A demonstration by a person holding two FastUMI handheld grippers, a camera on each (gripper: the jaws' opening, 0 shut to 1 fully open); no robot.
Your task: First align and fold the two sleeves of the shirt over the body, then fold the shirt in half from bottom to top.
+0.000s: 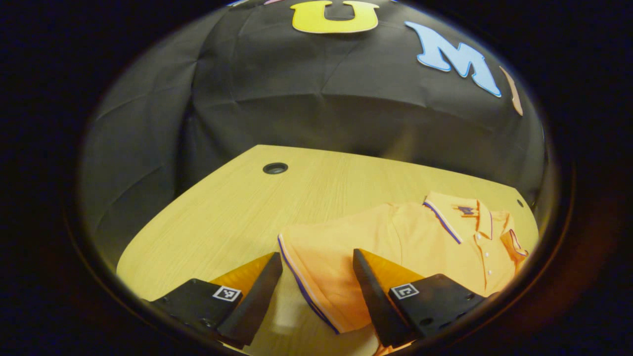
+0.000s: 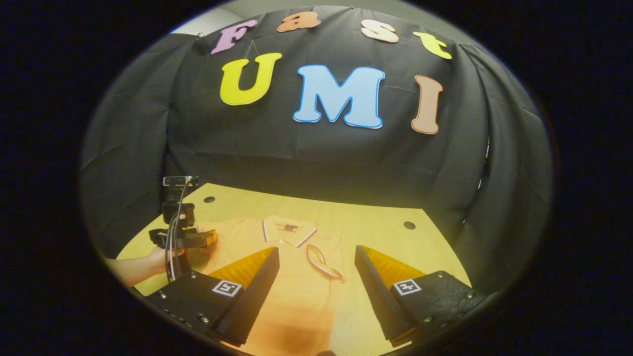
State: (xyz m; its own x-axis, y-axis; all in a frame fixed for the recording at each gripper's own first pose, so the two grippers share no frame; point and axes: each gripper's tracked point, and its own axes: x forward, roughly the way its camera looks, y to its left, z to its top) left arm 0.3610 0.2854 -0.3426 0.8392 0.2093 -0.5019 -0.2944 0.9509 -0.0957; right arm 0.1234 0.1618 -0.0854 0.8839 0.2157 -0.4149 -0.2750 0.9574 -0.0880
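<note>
Nearest in the left gripper view, the left gripper [image 1: 316, 287] is held spread above the worktop [image 1: 232, 207], its fingers [image 1: 373, 291] wide apart and nothing pinched between them; the striped cuff of the orange shirt's left sleeve [image 1: 316, 272] is seen in the gap, lying flat. Beyond it the shirt [image 1: 410, 232] is spread toward the worktop's far right corner, its collar [image 1: 452, 215] turned to the far edge. Likewise, in the right gripper view, the right gripper [image 2: 316, 284] is kept open over the shirt's body [image 2: 296, 291], gripping nothing. A sleeve [image 2: 324, 262] is seen folded over the chest. Farther off, by the worktop's left edge, the other gripper is held in a hand [image 2: 153, 262] beside the shirt's shoulder.
</note>
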